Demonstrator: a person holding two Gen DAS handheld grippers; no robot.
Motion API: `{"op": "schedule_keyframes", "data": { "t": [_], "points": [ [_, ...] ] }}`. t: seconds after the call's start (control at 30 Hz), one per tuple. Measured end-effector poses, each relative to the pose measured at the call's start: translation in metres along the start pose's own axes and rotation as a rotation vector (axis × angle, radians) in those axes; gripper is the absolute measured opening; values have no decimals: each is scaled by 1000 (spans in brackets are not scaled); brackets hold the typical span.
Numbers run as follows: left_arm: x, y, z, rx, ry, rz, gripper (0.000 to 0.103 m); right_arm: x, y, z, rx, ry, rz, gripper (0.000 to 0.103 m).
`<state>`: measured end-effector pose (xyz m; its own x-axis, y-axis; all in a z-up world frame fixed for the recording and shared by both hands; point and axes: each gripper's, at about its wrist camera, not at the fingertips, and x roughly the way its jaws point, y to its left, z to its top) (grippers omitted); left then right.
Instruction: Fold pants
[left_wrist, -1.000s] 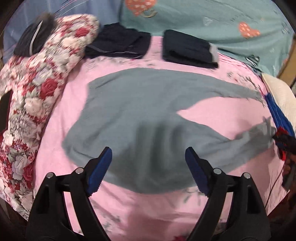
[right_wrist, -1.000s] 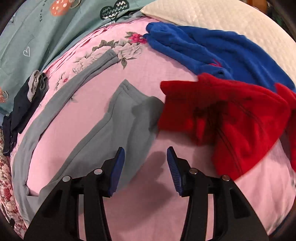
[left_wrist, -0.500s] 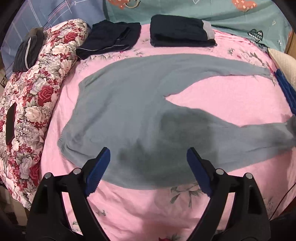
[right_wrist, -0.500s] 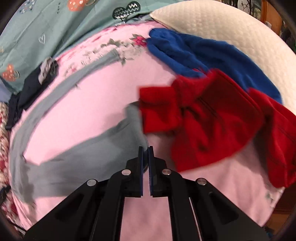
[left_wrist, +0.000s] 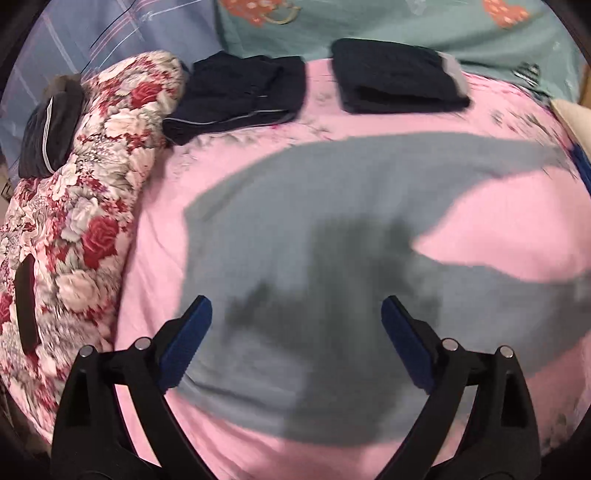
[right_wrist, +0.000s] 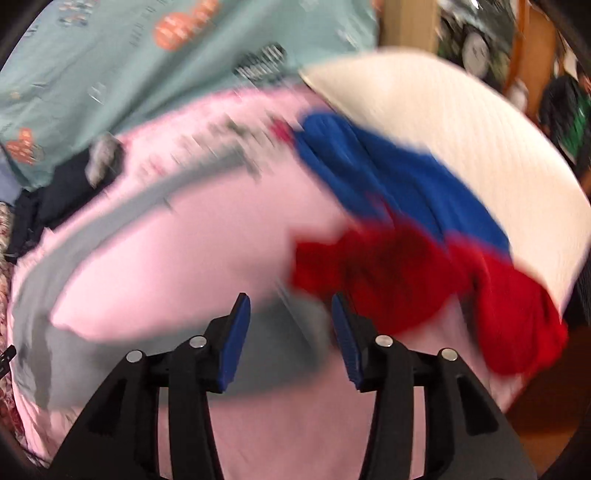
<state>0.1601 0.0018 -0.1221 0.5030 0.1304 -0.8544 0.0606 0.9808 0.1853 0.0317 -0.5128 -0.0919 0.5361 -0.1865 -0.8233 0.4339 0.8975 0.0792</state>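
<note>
A: Where do the grey soft-knit pants (left_wrist: 295, 229) lie?

B: Flat on the pink floral bed sheet (left_wrist: 498, 225), waist toward the left, the two legs running off to the right and spreading apart so a wedge of pink shows between them. In the right wrist view the near leg's end (right_wrist: 280, 332) lies just beyond the claw tips, and the far leg (right_wrist: 155, 195) arcs away across the sheet.

A: And the left claw (left_wrist: 295, 328)?

B: It hangs over the seat of the pants with its blue pads spread wide, nothing between them. Its jaws have just been opening further. Its shadow falls dark on the grey cloth below.

A: The right claw (right_wrist: 290, 332)?

B: About half open, empty. Its jaws have just been opening. The picture is smeared, but the pads stand clear of the cloth, with the grey leg end showing in the gap beneath them.

A: What else is on the bed?

B: At the far side, two folded dark navy garments: a loose one (left_wrist: 236, 92) on the left, a neat one (left_wrist: 399, 74) to its right. A rose-patterned quilt (left_wrist: 81, 206) is bunched along the left edge. On the right, a crumpled red fleece garment (right_wrist: 424, 277) lies just beside the near leg end, a blue fleece garment (right_wrist: 388, 177) lies behind it, touching it, and a white quilted pillow (right_wrist: 480, 147) lies beyond both.
</note>
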Motion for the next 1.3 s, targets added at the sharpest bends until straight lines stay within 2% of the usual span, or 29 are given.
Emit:
{"op": "schedule_keyframes", "data": {
  "t": [0.13,0.2,0.27,0.3,0.37,0.43,0.5,0.6,0.67,0.73,0.8,0.83,0.87,0.93,1.0,1.13,1.2,1.23,1.27,1.3],
  "points": [
    [5,16,40,-102,-41,-42,94,49,28,66,-66,-66,64,48],
    [4,6,52,-147,-43,-73,94,94,33,98,-37,2,122,47],
    [7,-11,57,-179,-25,-111,94,138,30,125,49,74,185,45],
    [8,-18,58,-187,-17,-127,94,152,31,134,61,77,175,43],
    [7,-37,53,-178,10,-145,94,172,41,146,16,77,161,39],
    [7,-55,45,-141,48,-171,94,187,51,151,-14,84,99,36],
    [9,-69,41,-85,74,-177,94,197,41,156,43,66,56,36],
    [12,-83,35,-45,93,-184,94,217,32,167,90,90,141,36],
    [17,-88,36,-44,116,-202,94,227,38,171,40,104,148,36],
    [19,-91,35,-41,121,-199,94,238,44,172,-14,129,121,36],
    [21,-93,37,-45,128,-192,94,242,45,176,-17,114,122,36],
    [20,-93,39,-51,127,-201,94,242,46,178,-20,104,121,18],
    [18,-93,41,-54,123,-203,94,241,46,179,-23,99,131,15],
    [15,-92,44,-56,108,-190,94,230,49,184,-31,78,151,13],
    [15,-93,46,-62,114,-187,94,209,50,192,-38,42,206,12],
    [11,-97,49,-49,103,-184,94,137,41,212,-30,-93,366,12],
    [10,-100,48,-44,98,-184,94,111,31,207,-41,-115,426,12],
    [10,-101,47,-43,99,-187,94,107,26,202,-53,-97,439,12],
    [10,-101,46,-43,102,-189,94,109,19,191,-71,-41,437,12],
    [11,-103,44,-40,108,-187,94,116,13,179,-86,16,401,12]
  ]
}}
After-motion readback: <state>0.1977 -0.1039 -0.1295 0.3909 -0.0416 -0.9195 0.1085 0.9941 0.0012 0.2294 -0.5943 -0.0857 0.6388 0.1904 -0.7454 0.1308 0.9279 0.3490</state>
